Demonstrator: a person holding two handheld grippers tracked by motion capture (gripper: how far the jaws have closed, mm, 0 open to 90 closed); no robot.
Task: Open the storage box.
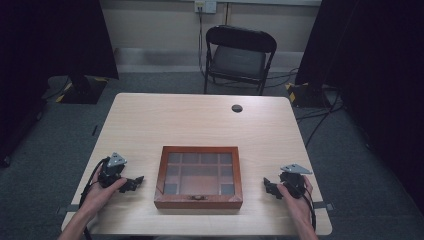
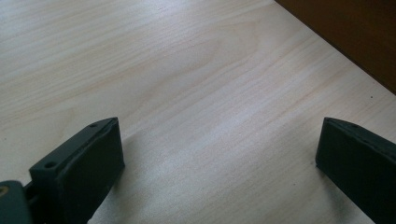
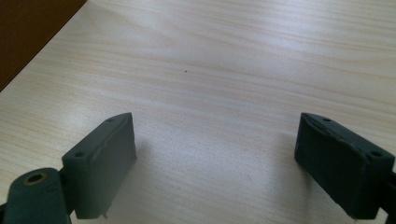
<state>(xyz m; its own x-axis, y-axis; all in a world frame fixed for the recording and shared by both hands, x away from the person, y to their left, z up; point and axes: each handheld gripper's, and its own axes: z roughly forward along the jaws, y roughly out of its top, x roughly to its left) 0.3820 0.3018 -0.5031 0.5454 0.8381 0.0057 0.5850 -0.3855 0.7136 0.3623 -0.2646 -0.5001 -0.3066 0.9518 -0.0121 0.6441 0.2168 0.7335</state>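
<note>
Approach is judged to be the step in hand: one wooden box (image 1: 198, 177) with a glass lid lies on the table (image 1: 200, 120) between the two grippers, and nothing is held. The left gripper (image 1: 134, 183) rests with its jaws spread wide over bare wood, the box just beyond the tip of the outer jaw (its dark brown side is seen at the upper right corner of the left gripper view (image 2: 355, 32)). The right gripper (image 1: 270, 187) is likewise wide open and empty, the box's side (image 3: 28, 32) lying past its opposite jaw. For the step to be done well, both grippers should be brought in level and together, so that the box is met squarely and not pushed askew; the small front latch (image 1: 198, 197) is best approached slowly. Counted: one box, two grippers, one folding chair (image 1: 239, 56) behind the table.
</note>
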